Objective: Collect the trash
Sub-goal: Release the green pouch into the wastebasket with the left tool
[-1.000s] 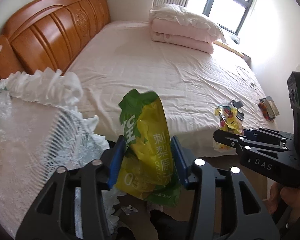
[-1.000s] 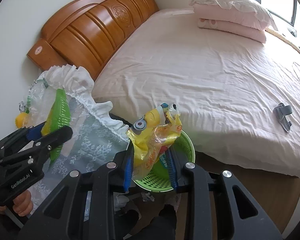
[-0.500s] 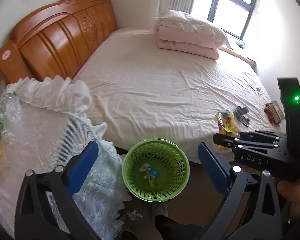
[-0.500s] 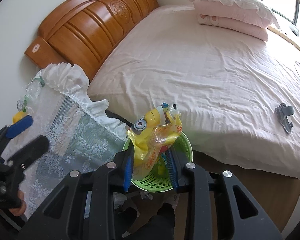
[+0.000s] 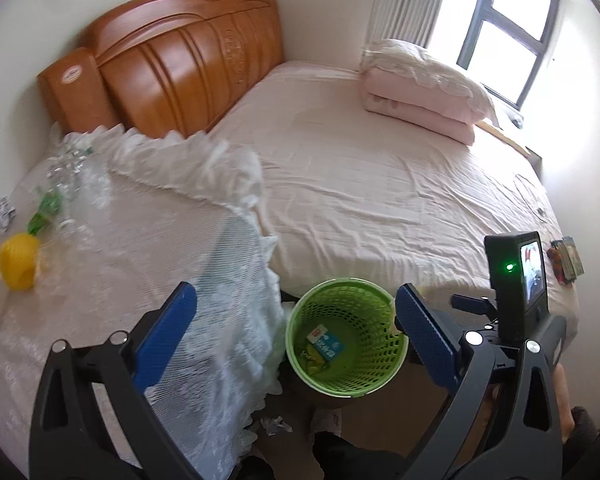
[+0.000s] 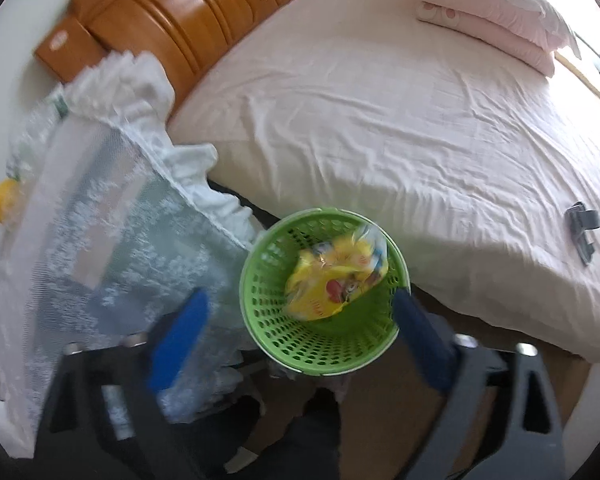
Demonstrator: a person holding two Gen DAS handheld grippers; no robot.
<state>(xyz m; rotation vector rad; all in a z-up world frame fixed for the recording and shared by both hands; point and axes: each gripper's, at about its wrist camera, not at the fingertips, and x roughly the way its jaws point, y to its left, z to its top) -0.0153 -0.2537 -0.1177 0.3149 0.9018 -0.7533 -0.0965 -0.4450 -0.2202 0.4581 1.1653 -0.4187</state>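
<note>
— Trash first: where is it?
— A yellow cartoon-print wrapper [image 6: 338, 276] sits in the mouth of the green mesh basket [image 6: 268, 320], blurred, touching neither pad. In the left wrist view, a small blue-and-white packet [image 5: 325, 343] and some yellow-green scraps lie on the basket's [image 5: 374, 376] bottom.
— And the grippers?
— Right gripper [image 6: 300, 332]: jaws spread wide, blue pads on either side of the basket rim, holding nothing. Left gripper [image 5: 296, 340]: also spread wide and empty, above the basket.
— Where does the basket stand?
— On the floor, against the near edge of the bed [image 5: 380, 184], just beside the lace-covered nightstand [image 5: 132, 264].
— Anything else lying about?
— A crumpled clear bottle with a yellow cap [image 5: 18, 266] on the nightstand's left edge, a grey clip [image 6: 582, 228] near the bed's right edge, and white scraps [image 5: 276, 426] on the floor.
</note>
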